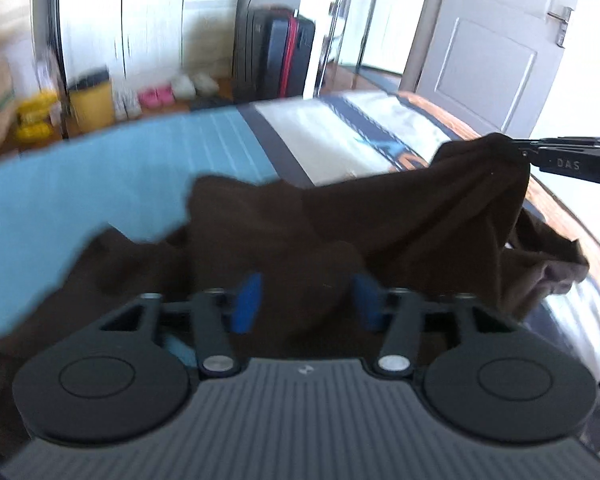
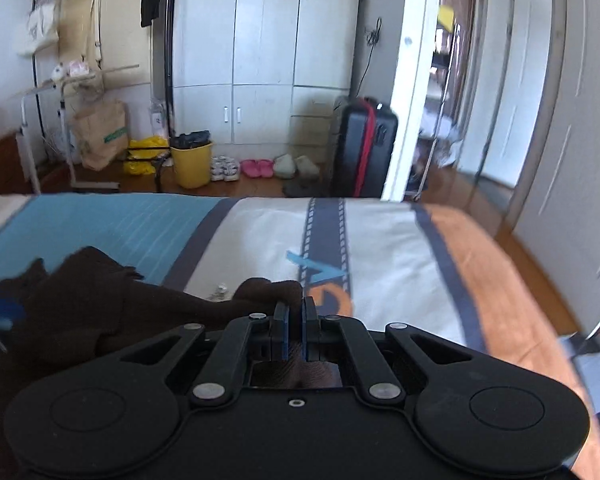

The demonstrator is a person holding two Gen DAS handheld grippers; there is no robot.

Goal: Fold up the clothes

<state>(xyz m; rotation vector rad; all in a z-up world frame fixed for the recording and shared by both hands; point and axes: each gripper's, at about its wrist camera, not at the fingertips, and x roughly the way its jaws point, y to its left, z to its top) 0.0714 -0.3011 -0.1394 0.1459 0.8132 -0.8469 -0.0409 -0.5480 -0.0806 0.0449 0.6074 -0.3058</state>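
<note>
Count: one brown garment (image 1: 340,220); two grippers.
Garment: on the bed (image 2: 380,248), near its blue-striped side; long axis runs from the left gripper up to the lifted corner.
Left gripper (image 1: 308,300): jaws apart, cloth lying loose between them.
Right gripper (image 2: 296,312): clamped on the corner.
Left wrist view only: hanging folds.

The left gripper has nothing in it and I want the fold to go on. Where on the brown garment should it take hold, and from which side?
Probably the loose corner of the brown garment lying on the blue bedspread, opposite the bunch pinched by the right gripper. The open left gripper would come down from above: that edge lies flat and free, while the middle hangs in a slack sag.
</note>
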